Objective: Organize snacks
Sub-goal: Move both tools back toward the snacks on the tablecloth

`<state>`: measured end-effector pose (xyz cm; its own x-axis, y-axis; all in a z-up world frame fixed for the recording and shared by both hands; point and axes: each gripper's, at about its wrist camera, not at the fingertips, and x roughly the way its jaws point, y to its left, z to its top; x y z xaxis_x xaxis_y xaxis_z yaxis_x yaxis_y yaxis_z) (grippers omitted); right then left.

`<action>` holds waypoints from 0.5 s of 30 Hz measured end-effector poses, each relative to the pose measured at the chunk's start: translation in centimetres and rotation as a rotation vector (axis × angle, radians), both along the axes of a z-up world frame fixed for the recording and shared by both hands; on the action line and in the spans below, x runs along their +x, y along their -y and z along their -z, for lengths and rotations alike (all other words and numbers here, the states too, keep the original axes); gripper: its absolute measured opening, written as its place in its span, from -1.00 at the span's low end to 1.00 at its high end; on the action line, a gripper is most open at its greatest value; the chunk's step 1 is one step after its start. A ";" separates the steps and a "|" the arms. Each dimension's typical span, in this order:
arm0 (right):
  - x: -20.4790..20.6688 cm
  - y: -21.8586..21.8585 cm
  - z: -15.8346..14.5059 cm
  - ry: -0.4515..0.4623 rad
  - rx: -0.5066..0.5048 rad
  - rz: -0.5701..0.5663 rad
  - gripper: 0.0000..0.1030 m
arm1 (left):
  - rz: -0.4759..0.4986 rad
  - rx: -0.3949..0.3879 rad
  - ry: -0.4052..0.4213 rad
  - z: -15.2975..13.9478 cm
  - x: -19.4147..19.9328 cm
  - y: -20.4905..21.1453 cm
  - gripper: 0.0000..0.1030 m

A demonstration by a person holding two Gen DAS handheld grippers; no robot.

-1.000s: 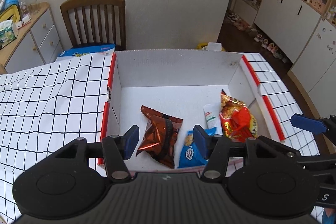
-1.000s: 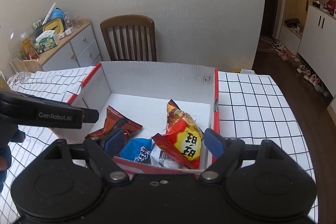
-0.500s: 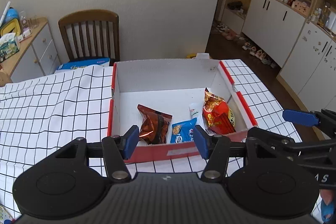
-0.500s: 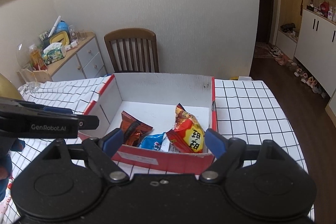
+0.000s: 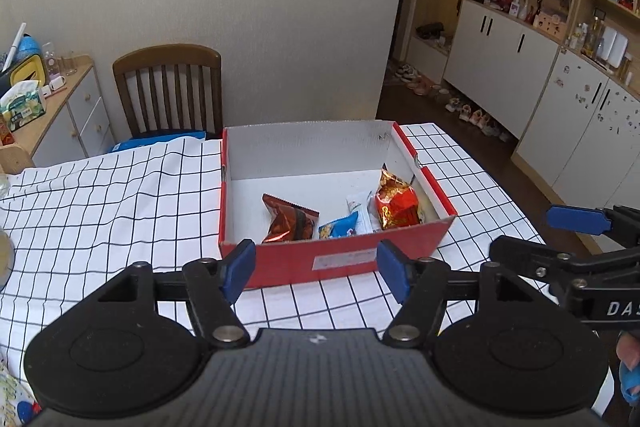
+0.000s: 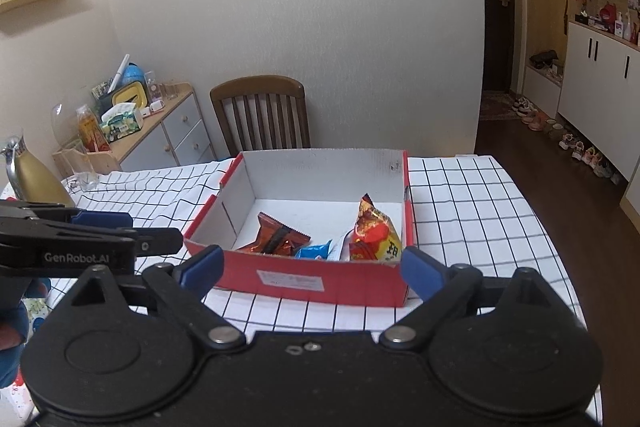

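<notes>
presently: one red box, open-topped with a white interior, set on the checked tabletop so its near wall faces both cameras; judged the collecting point for the snacks.

contents, four visible packets, all bunched toward the near wall:
- one copper-brown packet, lying crumpled left of centre.
- one small blue packet, flat, just beside the brown one.
- one white packet, mostly hidden between the blue and the red-orange.
- one red-orange packet, propped upright near the right wall, probably leaning there because it is puffed with air.

grippers, two:
- left gripper, fingers spread wide, holding nothing, held back short of the box front.
- right gripper, fingers spread wider than the box front, holding nothing, likewise short of the box.

judgement: with every visible snack already inside and both grippers unloaded, the sorting looks finished or close to it.

surroundings: one wooden chair beyond the tabletop.
</notes>
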<state>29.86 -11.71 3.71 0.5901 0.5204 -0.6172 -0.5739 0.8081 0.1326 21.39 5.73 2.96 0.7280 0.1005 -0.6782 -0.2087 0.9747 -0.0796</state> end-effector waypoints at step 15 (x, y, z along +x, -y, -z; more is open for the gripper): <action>-5.7 2.7 2.8 0.036 -0.058 0.024 1.00 | 0.072 -0.053 -0.057 3.2 -4.4 2.7 0.45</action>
